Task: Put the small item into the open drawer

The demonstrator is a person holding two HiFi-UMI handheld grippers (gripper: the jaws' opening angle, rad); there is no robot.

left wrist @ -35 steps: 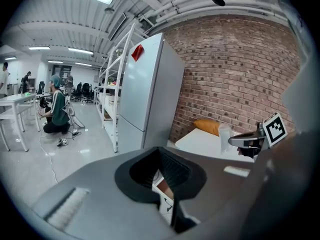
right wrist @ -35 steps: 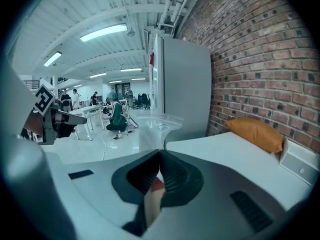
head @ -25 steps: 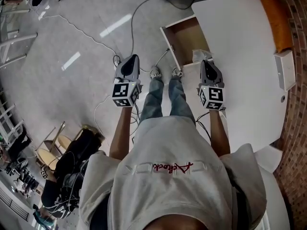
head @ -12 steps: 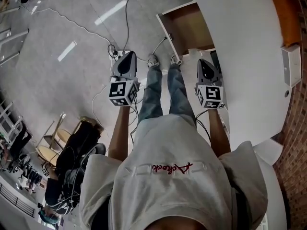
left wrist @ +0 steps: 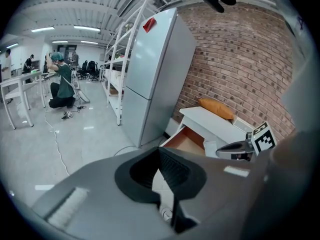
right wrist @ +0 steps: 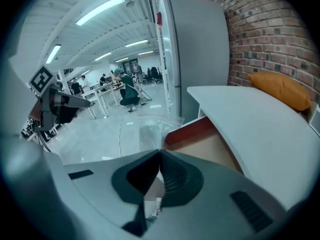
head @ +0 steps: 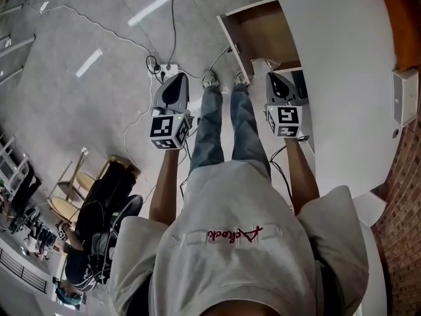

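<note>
The open drawer [head: 270, 35] juts from the white table [head: 342, 64], its wooden bottom bare. My right gripper [head: 271, 78] hovers at the drawer's near front corner, shut on a small clear plastic bag [head: 260, 64] that sticks out past its tips. In the right gripper view the bag [right wrist: 150, 129] hangs in front of the jaws of the right gripper [right wrist: 160, 153], with the drawer [right wrist: 210, 144] just beyond. My left gripper [head: 177, 79] is over the floor left of the person's legs, shut and empty; the left gripper view shows my left gripper [left wrist: 160, 150] the same.
A power strip [head: 164, 68] and cables lie on the floor near the person's shoes [head: 210, 81]. An orange cushion [head: 402, 12] and a white box [head: 408, 97] sit on the table's far side. A tall fridge [left wrist: 155, 74] stands beyond the drawer.
The right gripper has moved forward with the bag, from over the table edge to the drawer's near front corner. The left gripper has stayed over the floor.
</note>
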